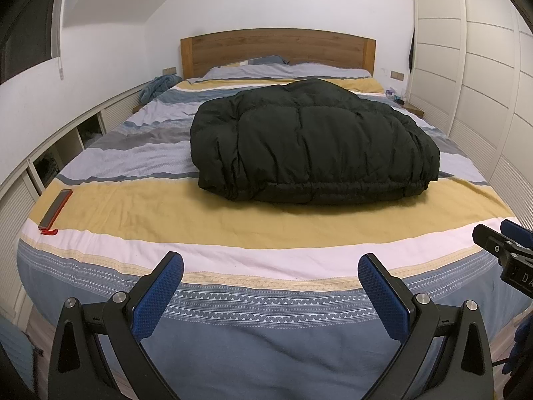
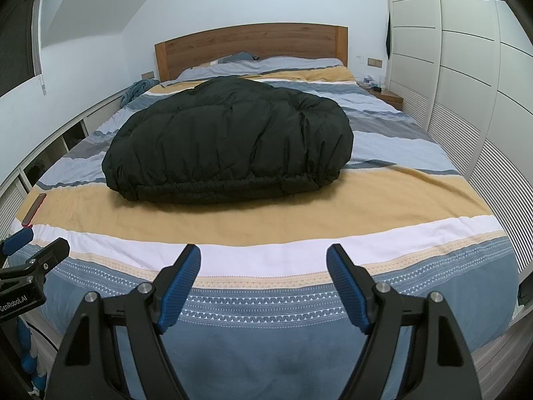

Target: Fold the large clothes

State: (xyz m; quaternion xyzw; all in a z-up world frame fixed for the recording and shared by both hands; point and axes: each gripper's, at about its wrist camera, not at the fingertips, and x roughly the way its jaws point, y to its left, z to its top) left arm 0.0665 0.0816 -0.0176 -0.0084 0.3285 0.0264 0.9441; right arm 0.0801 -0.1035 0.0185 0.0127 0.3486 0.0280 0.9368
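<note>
On a wide bed [image 1: 233, 230] with a striped cover lies a dark puffy jacket [image 1: 309, 143], bundled into a broad mound whose long side runs across the bed. It sits well ahead of both grippers, beyond a yellow band. At the foot of the bed, the left gripper [image 1: 270, 273] and right gripper [image 2: 264, 265] hover side by side, jaws spread wide, holding nothing. Neither looks clearly nearer; the jacket's near hem faces both. A phone [image 1: 55, 208] lies at the bed's left edge.
</note>
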